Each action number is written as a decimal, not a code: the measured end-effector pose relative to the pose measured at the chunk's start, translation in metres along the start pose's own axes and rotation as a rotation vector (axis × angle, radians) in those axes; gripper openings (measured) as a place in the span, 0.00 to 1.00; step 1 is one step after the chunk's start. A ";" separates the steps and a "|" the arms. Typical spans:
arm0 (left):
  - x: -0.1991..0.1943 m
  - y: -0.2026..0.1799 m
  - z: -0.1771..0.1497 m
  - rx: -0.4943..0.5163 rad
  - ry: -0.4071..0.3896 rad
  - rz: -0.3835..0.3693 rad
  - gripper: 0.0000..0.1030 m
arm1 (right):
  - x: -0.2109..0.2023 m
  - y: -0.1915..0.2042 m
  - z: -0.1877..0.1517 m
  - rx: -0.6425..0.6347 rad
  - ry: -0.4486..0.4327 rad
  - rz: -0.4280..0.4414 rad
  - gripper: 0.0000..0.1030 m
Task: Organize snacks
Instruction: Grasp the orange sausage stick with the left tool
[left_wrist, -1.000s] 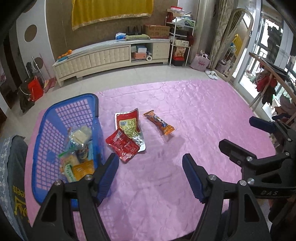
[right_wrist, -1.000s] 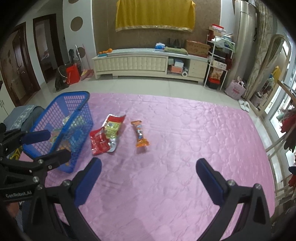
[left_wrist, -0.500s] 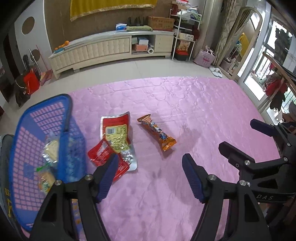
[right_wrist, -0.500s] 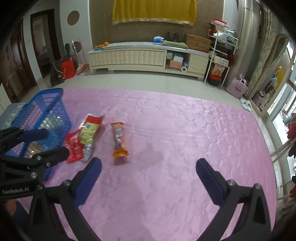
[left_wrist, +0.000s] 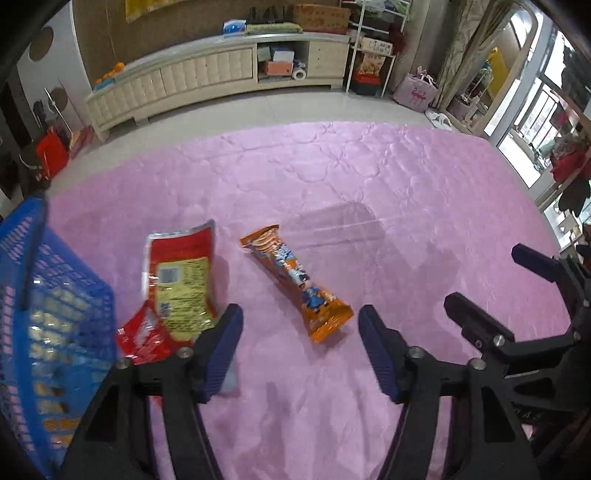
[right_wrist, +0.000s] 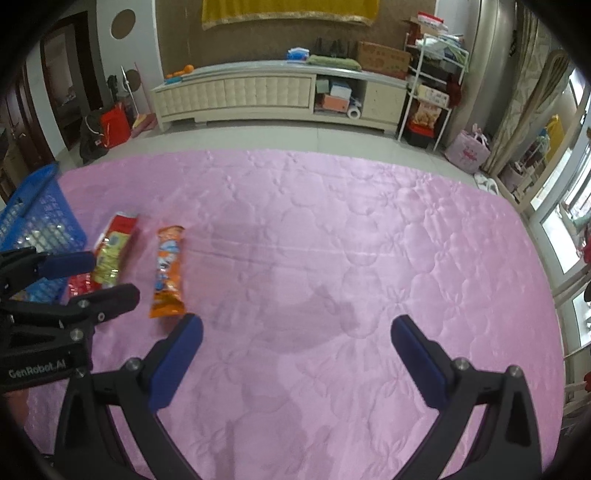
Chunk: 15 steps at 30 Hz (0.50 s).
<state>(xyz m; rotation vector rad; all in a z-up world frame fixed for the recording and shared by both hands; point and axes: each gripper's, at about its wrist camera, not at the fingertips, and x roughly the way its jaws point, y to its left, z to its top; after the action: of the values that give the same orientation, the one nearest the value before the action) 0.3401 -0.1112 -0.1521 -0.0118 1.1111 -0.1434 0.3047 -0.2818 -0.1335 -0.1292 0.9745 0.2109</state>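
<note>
The step in hand looked like the approach to the next loose snack. In the left wrist view, the left tongs (left_wrist: 297, 325) had just been closing somewhat yet stood spread, and nothing was pinched; the lower end of the orange snack bar (left_wrist: 295, 282) lay on the pink quilted mat (left_wrist: 369, 184) just ahead of the gap between the tips, near frame centre. To its left lay the red-and-yellow packet (left_wrist: 181, 273), overlapping a smaller red packet (left_wrist: 147, 339) at lower left, whose edge was hidden behind the left fingertip. The blue basket (left_wrist: 48, 332), already holding several snacks, filled the left edge of that frame.

In the right wrist view, the right tongs (right_wrist: 295, 332) stood spread wide and empty over bare mat at lower centre, well apart from every snack; the orange bar sat at centre left, beside the other tongs.

The next move probably called for lowering the left tongs so the pads straddled the orange bar across its narrow width, closing on it, then carrying it left into the basket.
</note>
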 end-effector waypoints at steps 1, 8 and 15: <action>0.004 0.000 0.003 -0.009 0.004 -0.005 0.52 | 0.003 -0.001 0.001 0.000 0.001 -0.003 1.00; 0.034 0.005 0.017 -0.043 0.050 0.006 0.47 | 0.013 -0.012 -0.003 0.061 -0.006 0.001 1.00; 0.053 0.002 0.022 -0.056 0.085 0.031 0.28 | 0.015 -0.022 -0.013 0.105 -0.013 -0.022 1.00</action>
<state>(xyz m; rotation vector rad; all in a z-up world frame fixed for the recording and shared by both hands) 0.3832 -0.1170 -0.1896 -0.0386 1.1998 -0.0855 0.3072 -0.3044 -0.1531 -0.0421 0.9683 0.1396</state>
